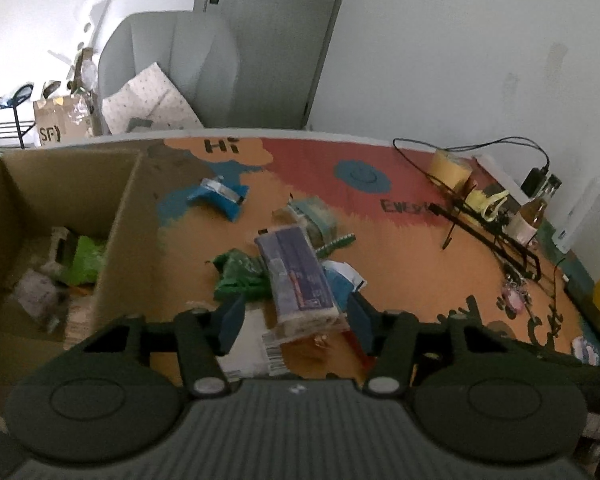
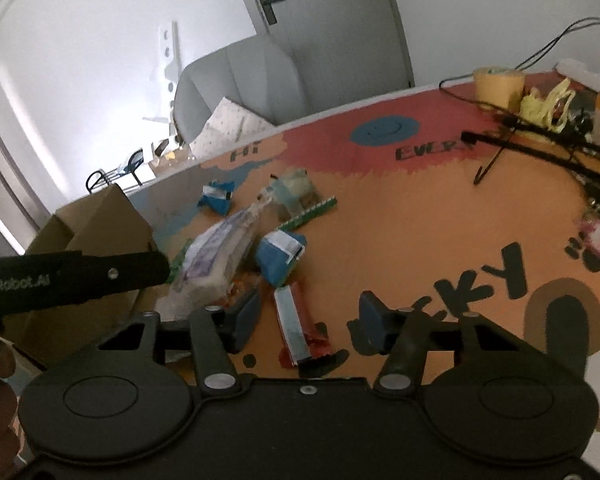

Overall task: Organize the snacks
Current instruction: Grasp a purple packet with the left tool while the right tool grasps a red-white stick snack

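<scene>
In the left wrist view a purple snack pack (image 1: pixel 296 280) lies on the painted table (image 1: pixel 400 272), its near end between the fingers of my left gripper (image 1: pixel 296 320). The jaws stand open, with a gap on both sides of the pack. A green pack (image 1: pixel 240 276) lies to its left, a blue pack (image 1: pixel 220 196) farther back. The cardboard box (image 1: pixel 120 200) at the left holds several snacks. My right gripper (image 2: pixel 310 320) is open over a red snack bar (image 2: pixel 296 328) that lies between its fingers untouched. Just beyond it are a blue pack (image 2: pixel 280 256) and the purple pack (image 2: pixel 216 256).
A yellow tape roll (image 1: pixel 448 168), a bottle (image 1: pixel 532 216) and black cables (image 1: pixel 500 240) crowd the table's right side. A clear cookie pack (image 1: pixel 312 216) and a green strip (image 1: pixel 336 242) lie mid-table. A grey chair (image 1: pixel 172 60) stands behind. The left gripper's body (image 2: pixel 80 276) crosses the right wrist view.
</scene>
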A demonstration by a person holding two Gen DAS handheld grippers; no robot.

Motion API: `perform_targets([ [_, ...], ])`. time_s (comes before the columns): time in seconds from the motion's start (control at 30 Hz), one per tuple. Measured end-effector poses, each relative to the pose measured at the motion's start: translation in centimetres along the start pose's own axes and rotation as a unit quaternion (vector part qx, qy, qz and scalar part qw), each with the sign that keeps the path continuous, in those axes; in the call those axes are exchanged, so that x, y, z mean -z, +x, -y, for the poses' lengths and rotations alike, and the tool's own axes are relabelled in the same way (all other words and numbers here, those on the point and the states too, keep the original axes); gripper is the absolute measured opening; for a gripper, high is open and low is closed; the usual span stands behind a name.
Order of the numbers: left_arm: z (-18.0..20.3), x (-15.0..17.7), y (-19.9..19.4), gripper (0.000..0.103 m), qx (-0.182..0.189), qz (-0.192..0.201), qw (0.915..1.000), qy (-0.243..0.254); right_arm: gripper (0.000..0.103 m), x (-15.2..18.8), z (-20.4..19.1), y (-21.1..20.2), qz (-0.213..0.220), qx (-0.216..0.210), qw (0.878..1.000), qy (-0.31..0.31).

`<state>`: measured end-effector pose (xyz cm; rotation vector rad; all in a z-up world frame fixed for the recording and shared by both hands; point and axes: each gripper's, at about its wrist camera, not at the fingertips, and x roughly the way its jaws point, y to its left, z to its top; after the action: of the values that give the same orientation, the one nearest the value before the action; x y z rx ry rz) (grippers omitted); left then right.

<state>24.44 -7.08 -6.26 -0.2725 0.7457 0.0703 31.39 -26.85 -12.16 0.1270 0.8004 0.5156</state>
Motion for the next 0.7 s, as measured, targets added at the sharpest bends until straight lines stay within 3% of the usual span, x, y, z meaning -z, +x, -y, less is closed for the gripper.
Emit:
perform_targets([
  [0.23, 0.2, -0.2, 2.3, 0.055, -0.011, -0.014, 0.9998, -0.002, 0.05, 0.3, 0.3, 1.7, -0.018, -0.017, 1.0, 0.004],
  [0.4, 0.4, -0.5, 3.8, 0.055, -0.014, -0.02, 0.9997, -0.006, 0.033, 0.4, 0.4, 2.5, -0.022, -0.017, 1.0, -0.009],
  [0.47, 0.6, -0.6, 4.5, 0.055, -0.016, -0.022, 0.9996, -0.004, 0.022, 0.4, 0.9, 2.4, -0.024, -0.021, 0.999, -0.003],
  [0.7, 1.1, -0.3, 6.5, 0.055, -0.028, -0.03, 0.9992, 0.001, 0.02, 0.6, 2.3, 1.5, -0.018, 0.001, 1.0, 0.007],
])
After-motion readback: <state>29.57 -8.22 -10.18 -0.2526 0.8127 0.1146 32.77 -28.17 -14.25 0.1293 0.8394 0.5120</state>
